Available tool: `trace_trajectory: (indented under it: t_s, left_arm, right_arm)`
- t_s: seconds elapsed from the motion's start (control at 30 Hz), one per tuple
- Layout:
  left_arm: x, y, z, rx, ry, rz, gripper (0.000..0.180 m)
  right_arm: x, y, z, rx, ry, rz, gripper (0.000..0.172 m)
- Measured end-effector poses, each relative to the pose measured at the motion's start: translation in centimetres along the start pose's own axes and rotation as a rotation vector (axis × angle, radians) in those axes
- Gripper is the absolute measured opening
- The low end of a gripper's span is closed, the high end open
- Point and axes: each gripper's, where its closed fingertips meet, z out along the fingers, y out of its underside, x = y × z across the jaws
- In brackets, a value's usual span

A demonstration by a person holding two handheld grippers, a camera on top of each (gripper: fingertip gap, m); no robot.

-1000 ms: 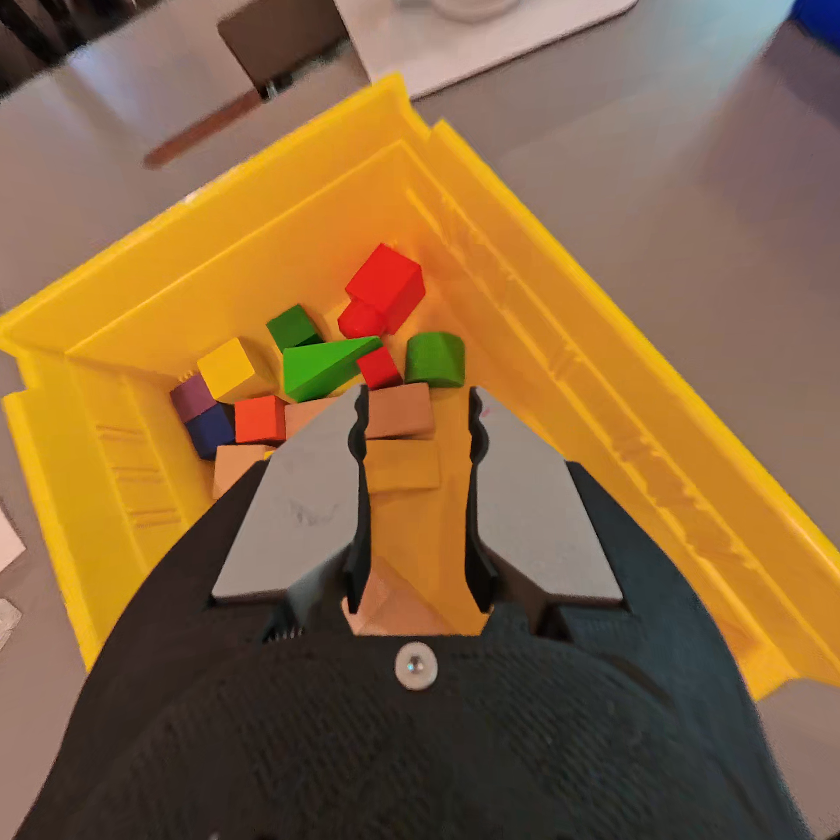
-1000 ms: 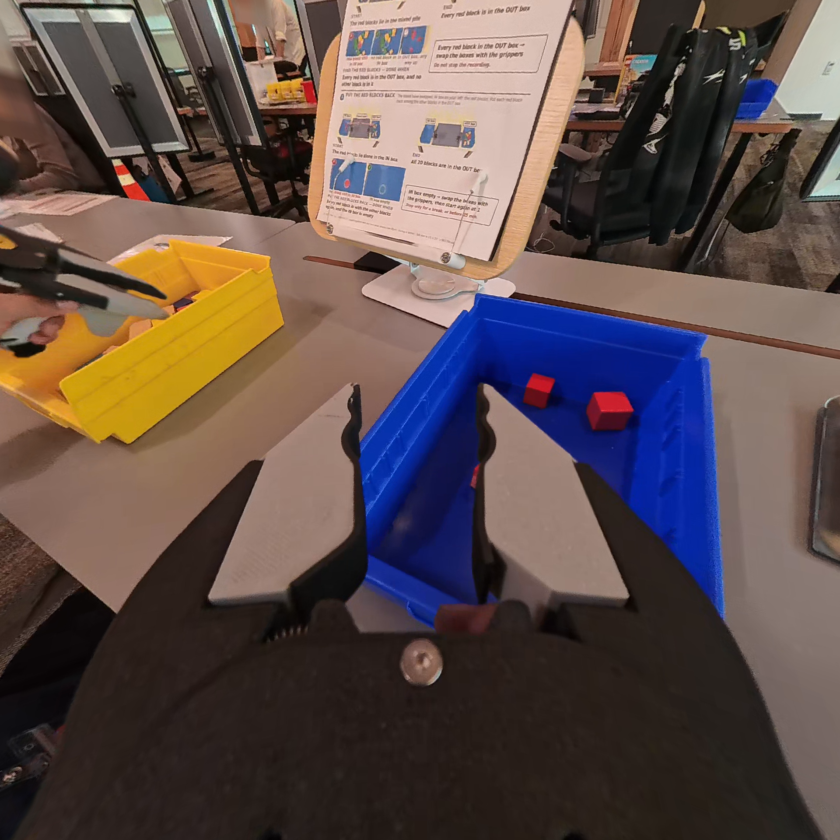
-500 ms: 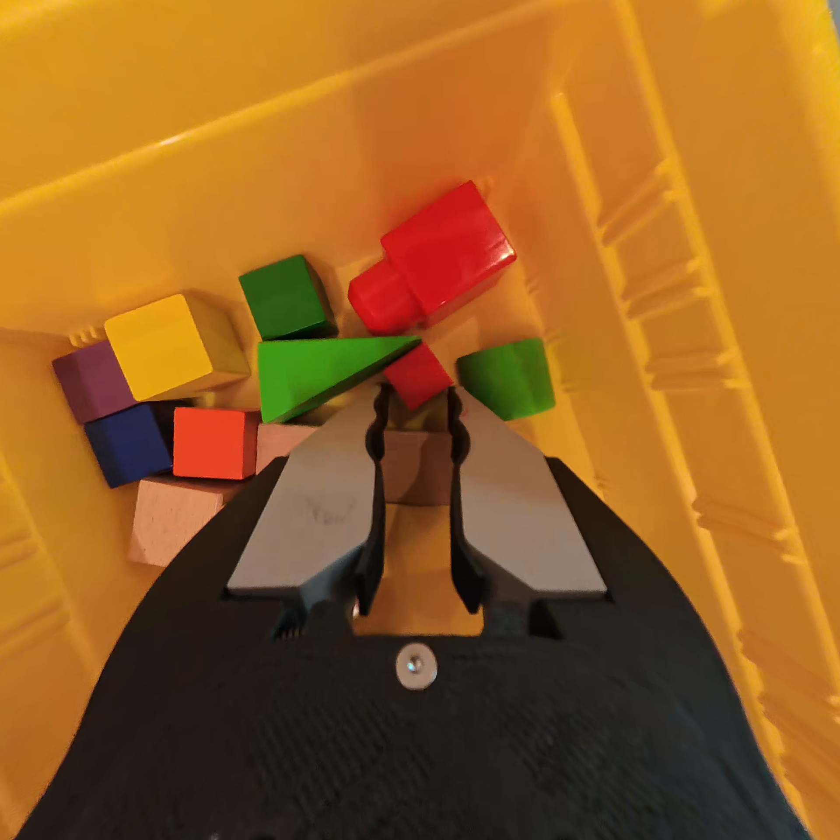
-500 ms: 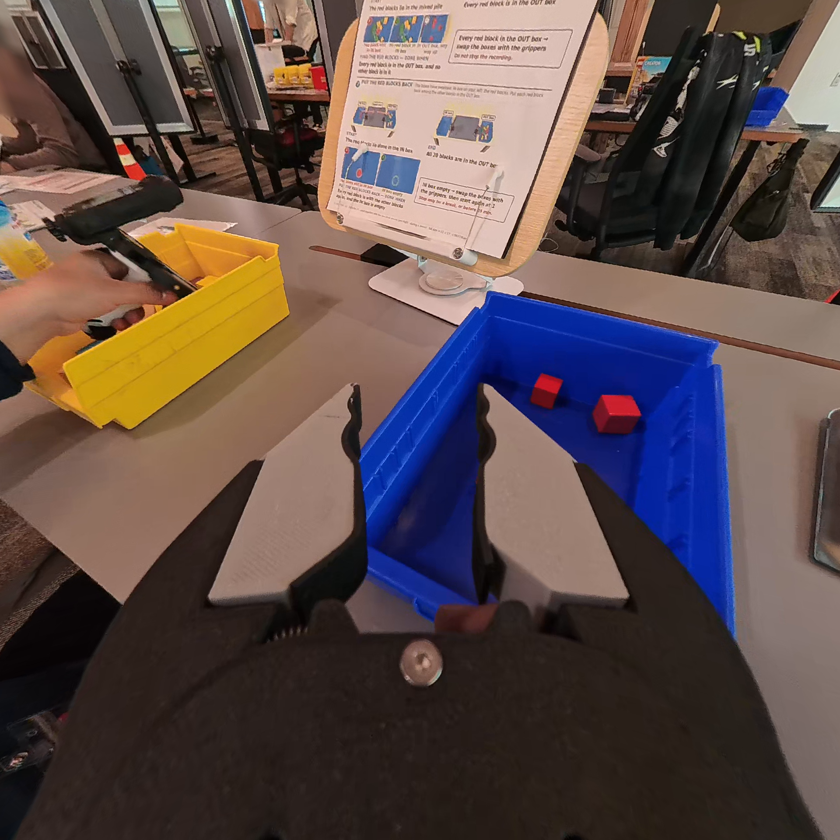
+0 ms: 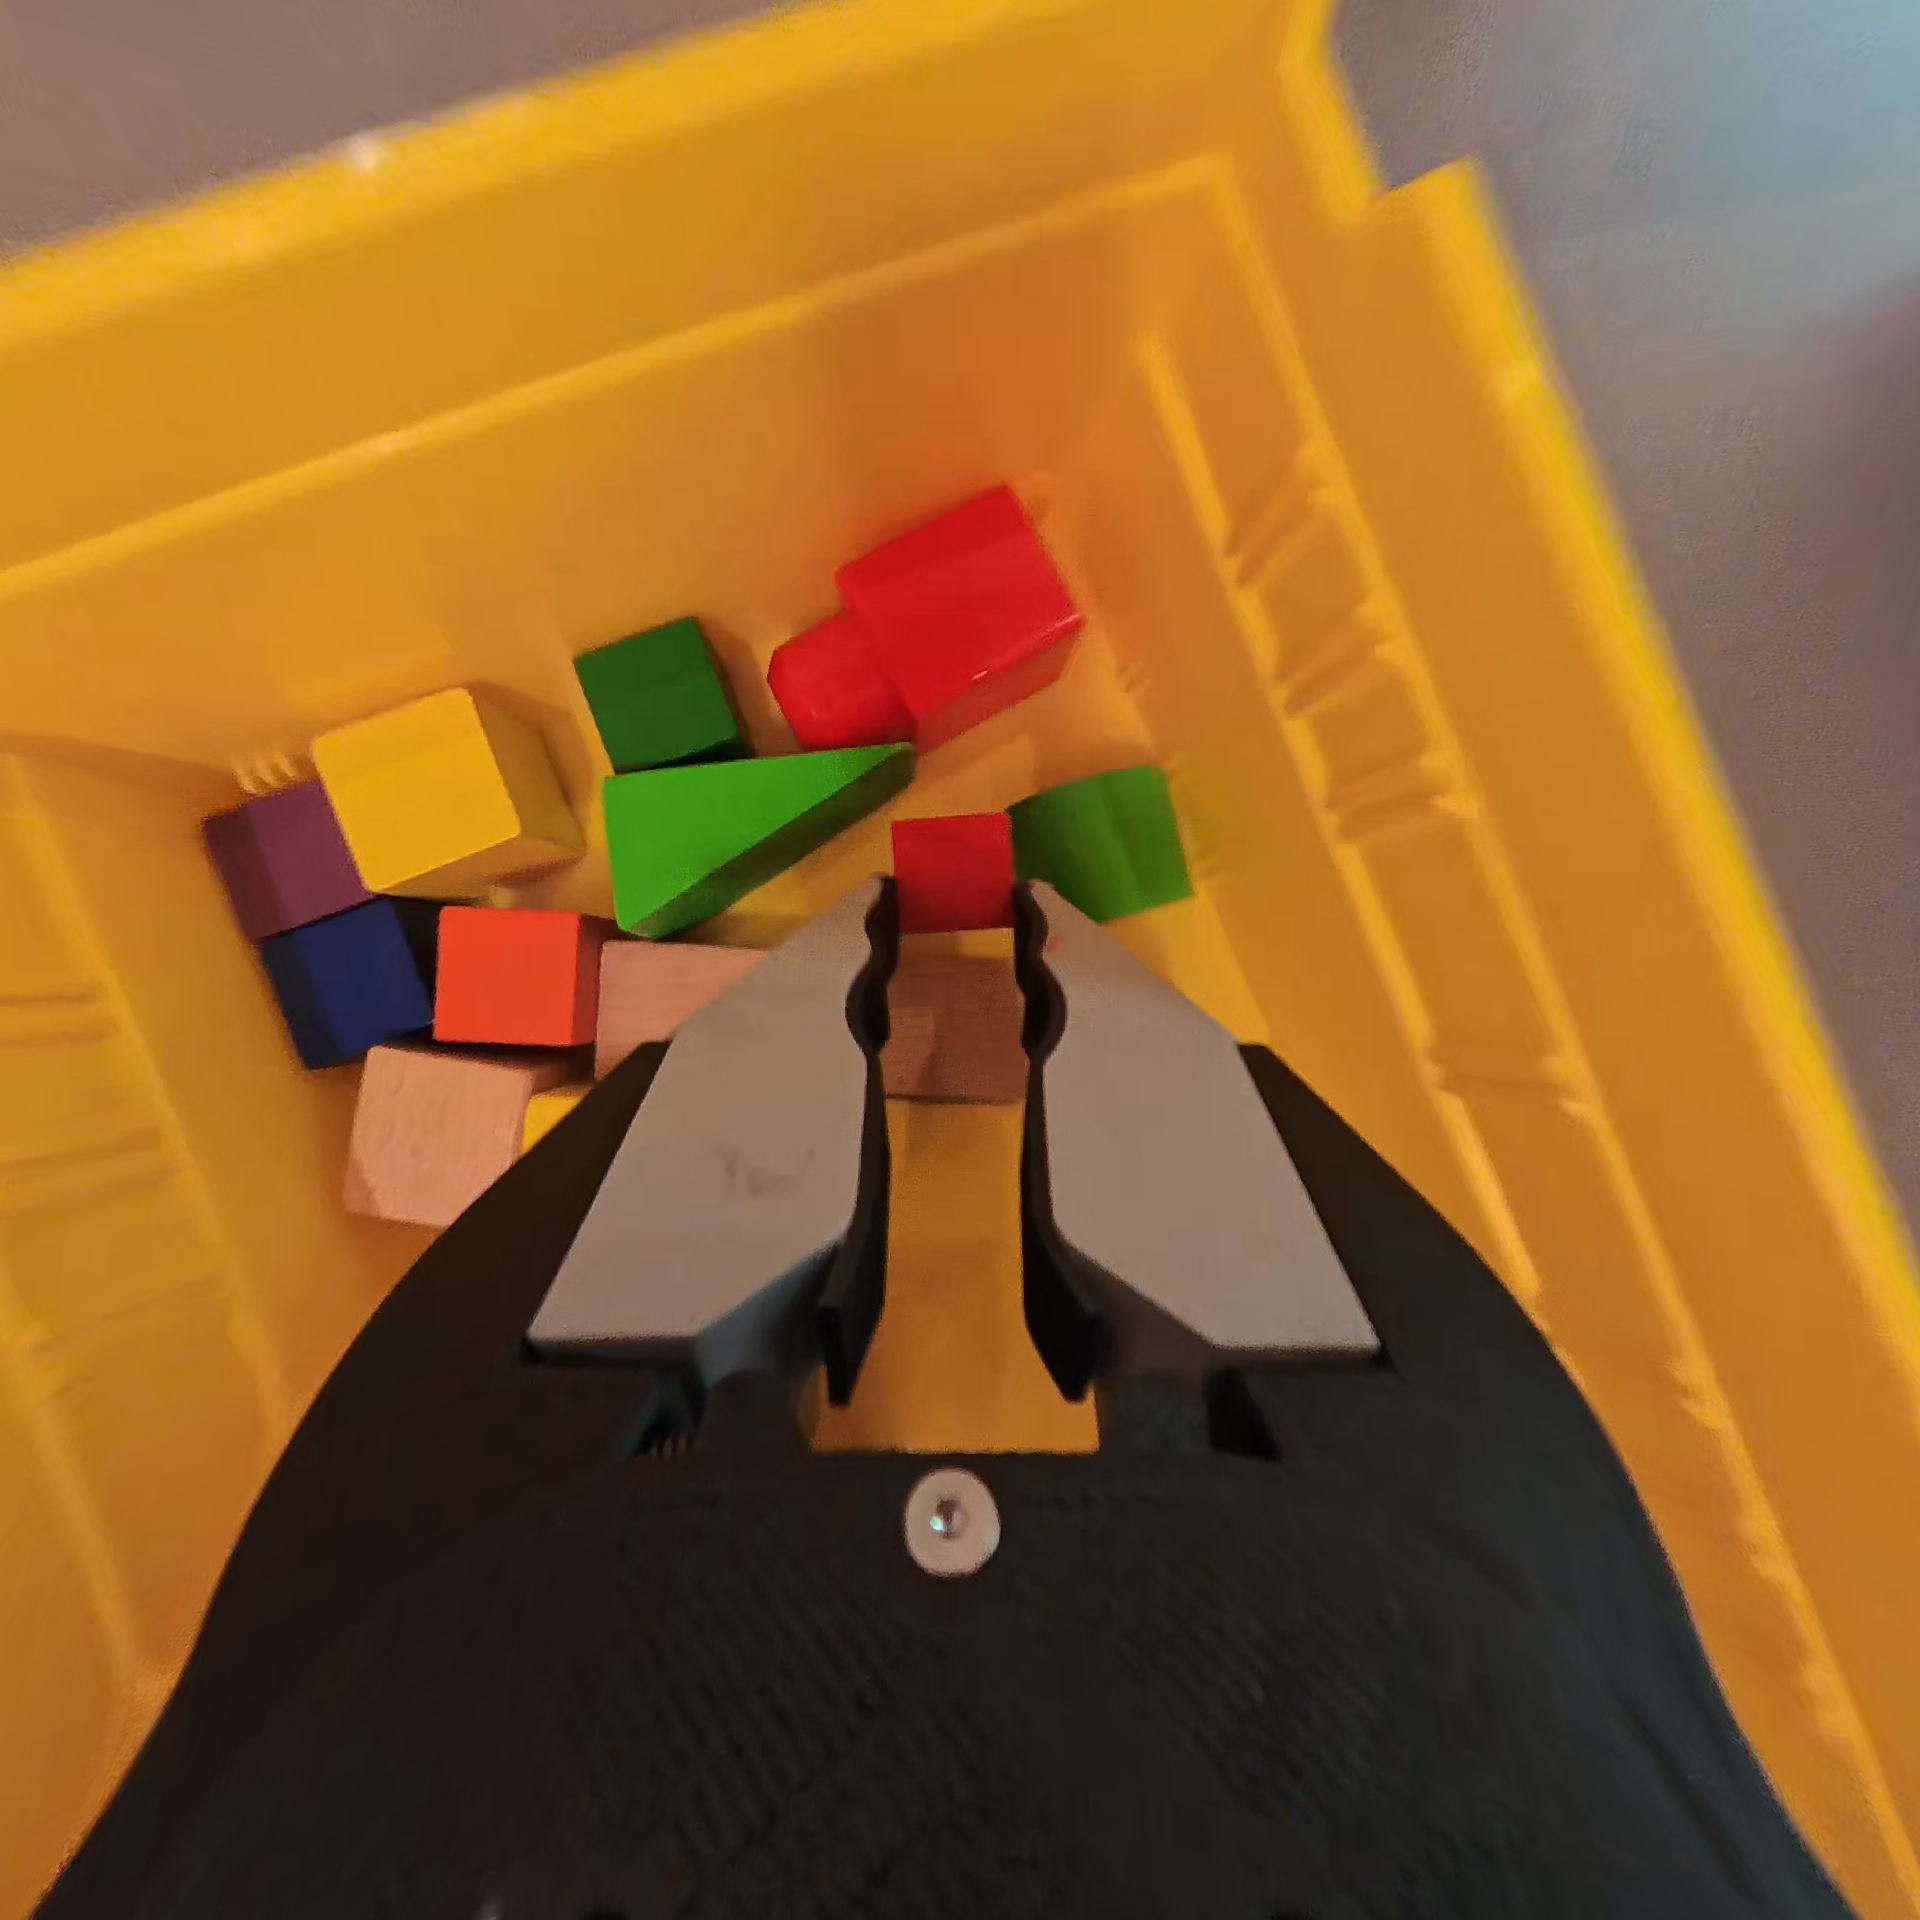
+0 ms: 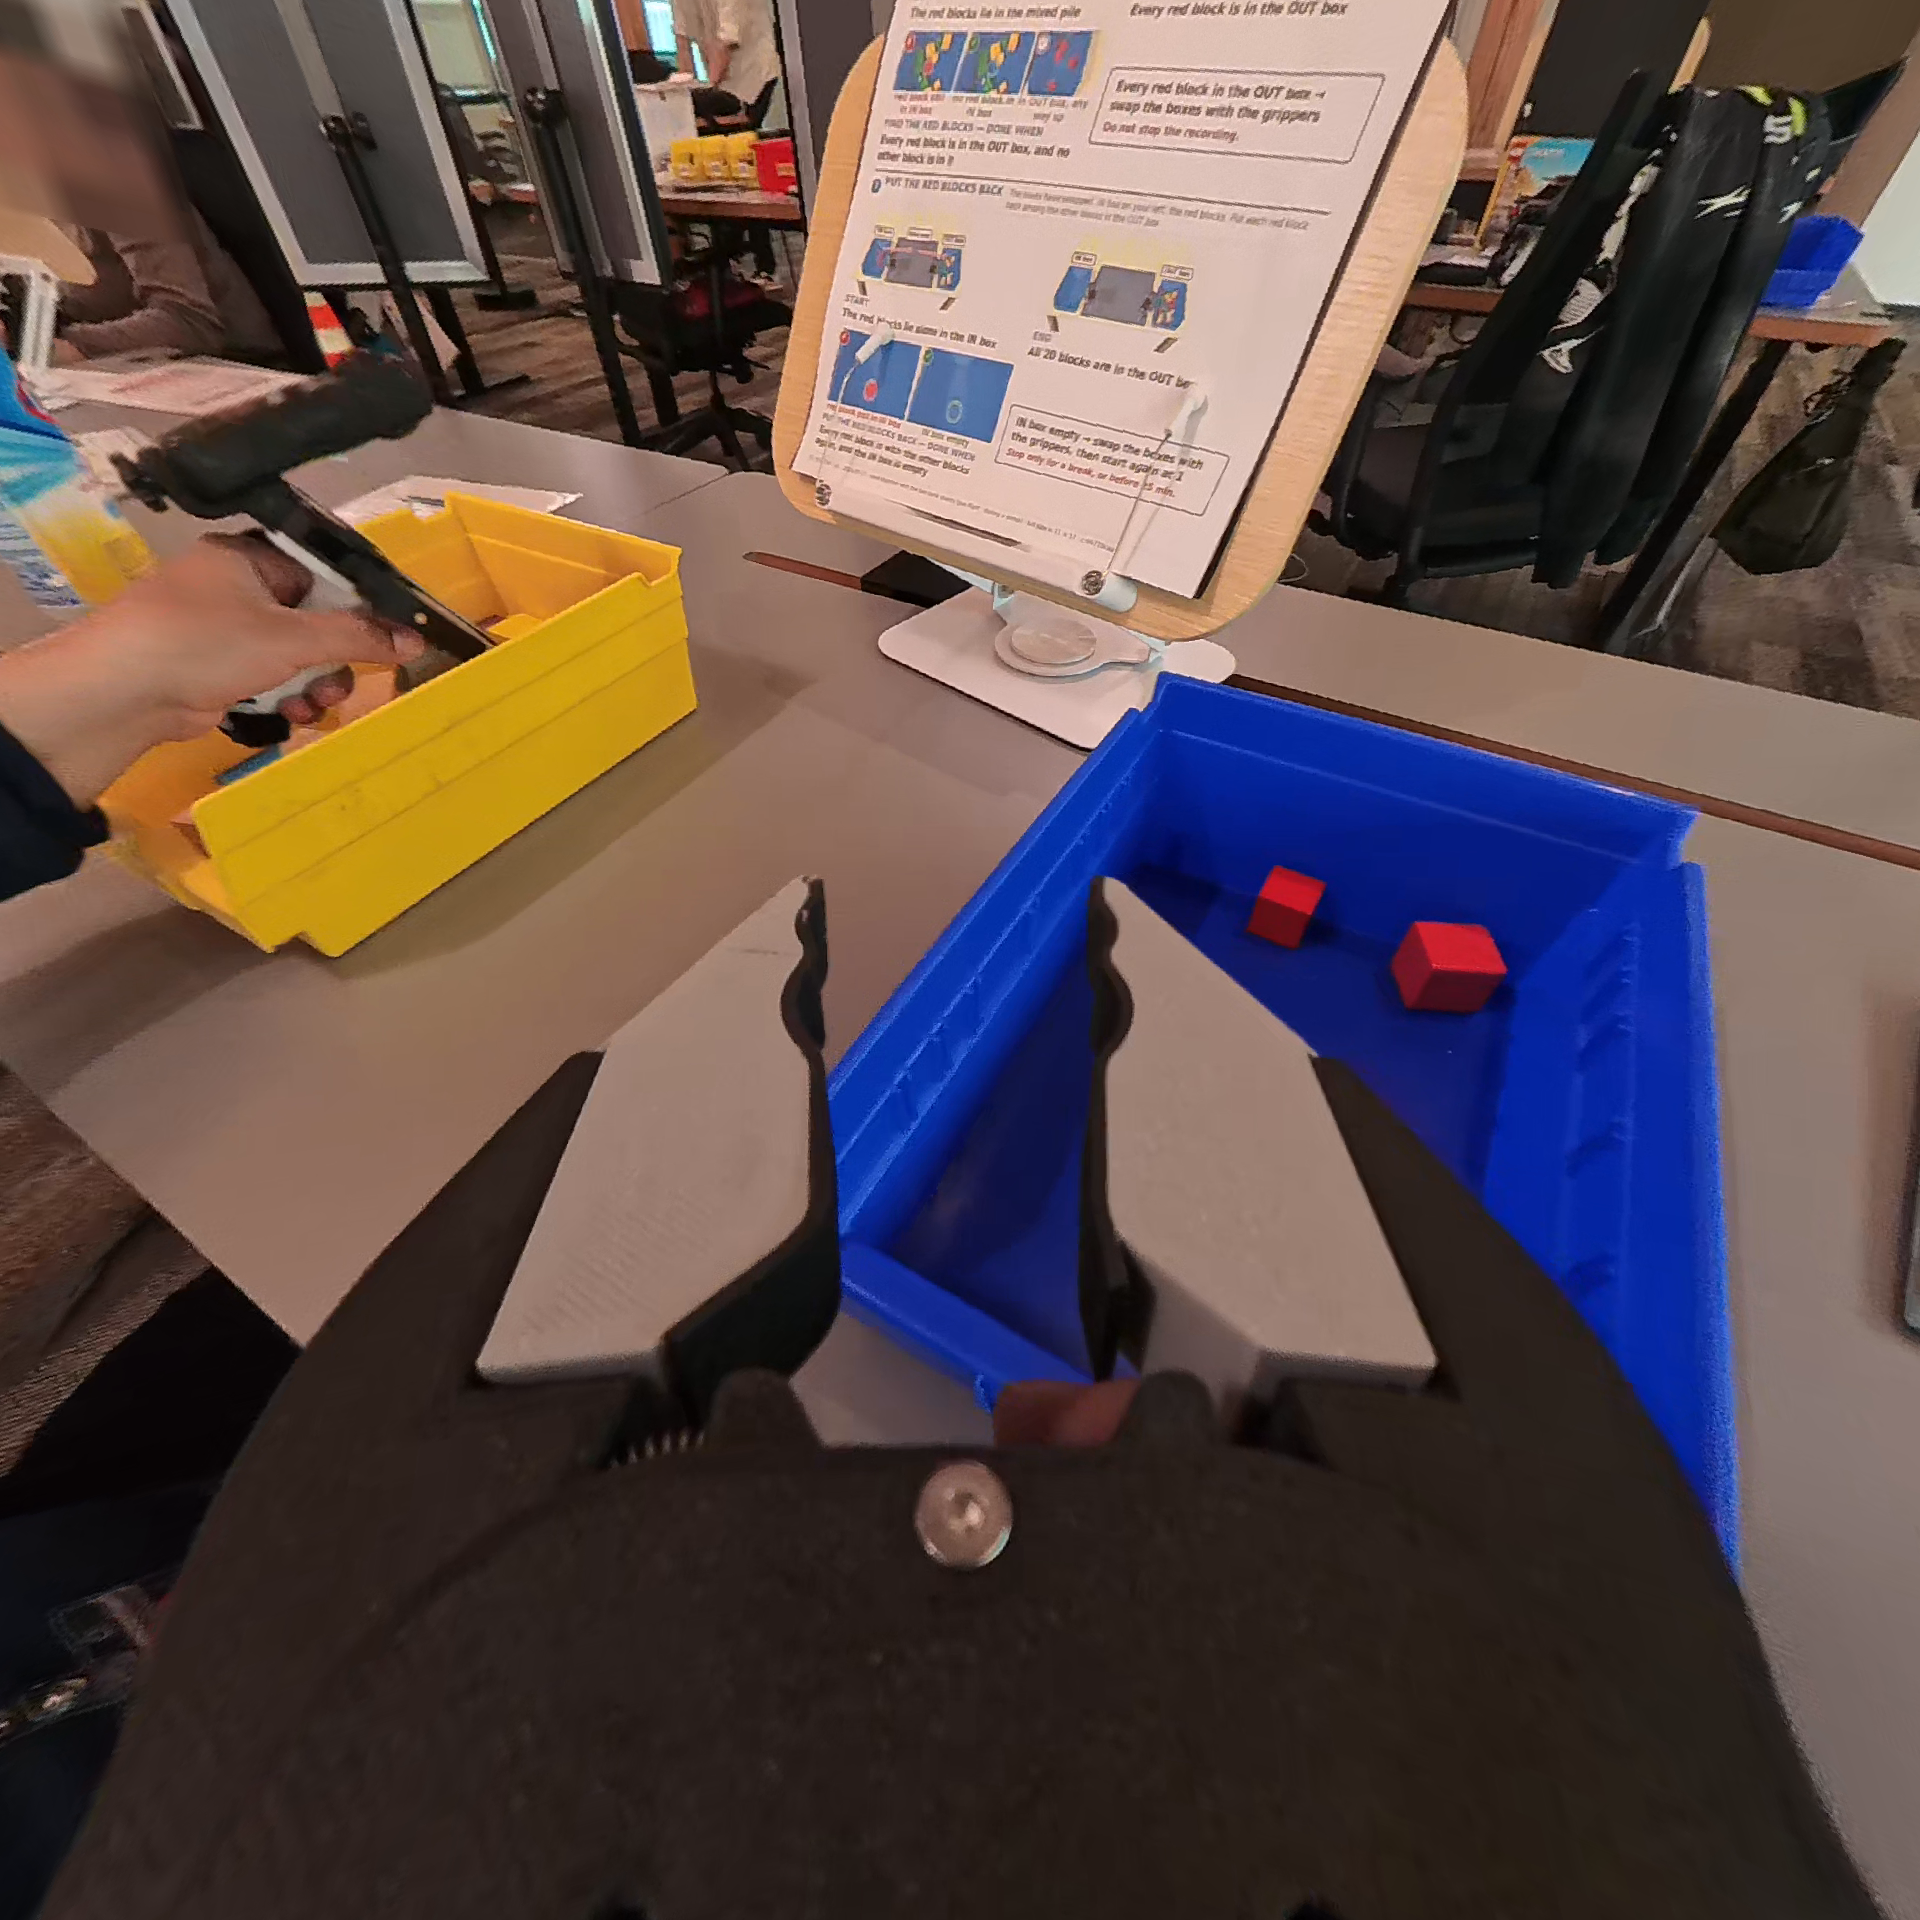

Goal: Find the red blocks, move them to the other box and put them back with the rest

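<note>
Two red cubes [image 6: 1444,966] in blue box [image 6: 1621,1195]; mixed blocks [image 5: 447,790] in yellow box [image 5: 727,343].

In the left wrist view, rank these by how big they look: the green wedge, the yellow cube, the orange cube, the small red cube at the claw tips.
1. Green wedge
2. Yellow cube
3. Orange cube
4. Small red cube, smallest though nearest the left claw

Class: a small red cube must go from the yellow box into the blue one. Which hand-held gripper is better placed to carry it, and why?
Left. The left hand-held gripper already pinches the small red cube inside the yellow box; the right hand-held gripper waits open at the blue box.
</note>
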Motion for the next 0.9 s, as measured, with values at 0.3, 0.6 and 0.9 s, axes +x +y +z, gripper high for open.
trace_trajectory:
  t_s: [0.3, 0.6, 0.9]
  left_arm:
    - [18.1, -1.6, -15.9, 0.709, 0.029, 0.669, 0.019]
    - [31.1, 3.2, -16.6, 0.884, -0.055, 1.127, 0.019]
    - [32.2, 3.8, -16.1, 0.902, -0.075, 1.175, 0.019]
  right_arm:
    - [-6.8, 0.1, 1.5, -0.012, -0.339, 0.128, 0.047]
    - [-18.4, 1.6, 2.2, -0.091, -0.684, 0.113, 0.049]
    - [-17.8, 2.3, 3.6, -0.102, -0.708, 0.223, 0.031]
